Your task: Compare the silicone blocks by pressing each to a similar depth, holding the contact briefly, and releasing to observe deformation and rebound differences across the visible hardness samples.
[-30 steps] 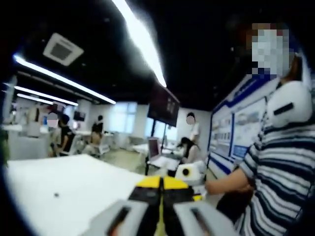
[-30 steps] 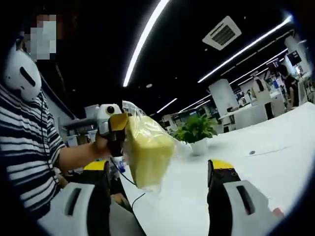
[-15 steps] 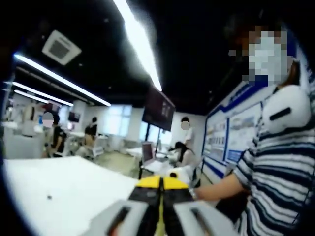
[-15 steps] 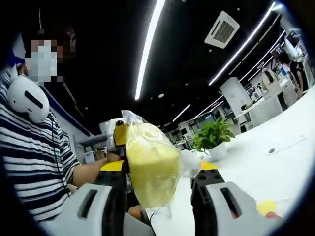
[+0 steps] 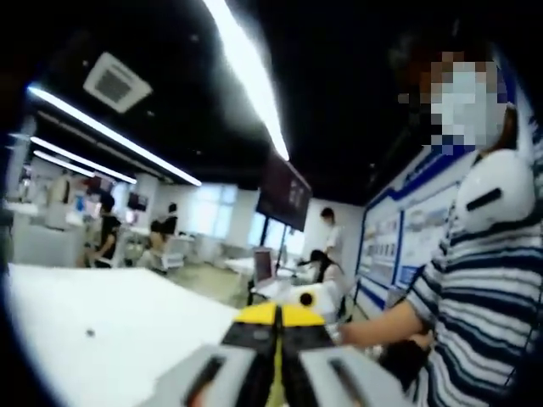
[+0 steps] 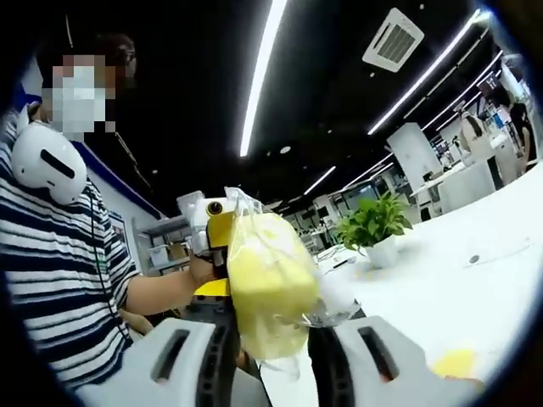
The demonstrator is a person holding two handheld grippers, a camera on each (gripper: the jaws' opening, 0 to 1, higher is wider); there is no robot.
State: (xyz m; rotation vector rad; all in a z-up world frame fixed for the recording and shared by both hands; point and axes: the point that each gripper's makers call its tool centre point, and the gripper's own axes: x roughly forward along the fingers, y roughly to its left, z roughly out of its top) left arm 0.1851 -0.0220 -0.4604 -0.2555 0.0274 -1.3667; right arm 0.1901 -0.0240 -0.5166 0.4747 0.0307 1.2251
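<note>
Bagged block (image 6: 267,292) seemingly between right claw (image 6: 270,335)

Pale yellow silicone block in clear glossy plastic bag (image 6: 270,288) showing at centre. Grey right gripper with yellow-tipped black jaws (image 6: 270,326) rising at 6 o'clock. Grey left gripper, yellow and black at tips (image 5: 277,320). Navy-and-white striped shirt (image 5: 484,318) showing at 3 o'clock. White tabletop (image 6: 441,297) gleaming. Green potted plant in white pot (image 6: 373,227) at 2 o'clock.

The yellow block (image 6: 267,284) (bagged in clear plastic) hides the right gripper's fingertips.
</note>
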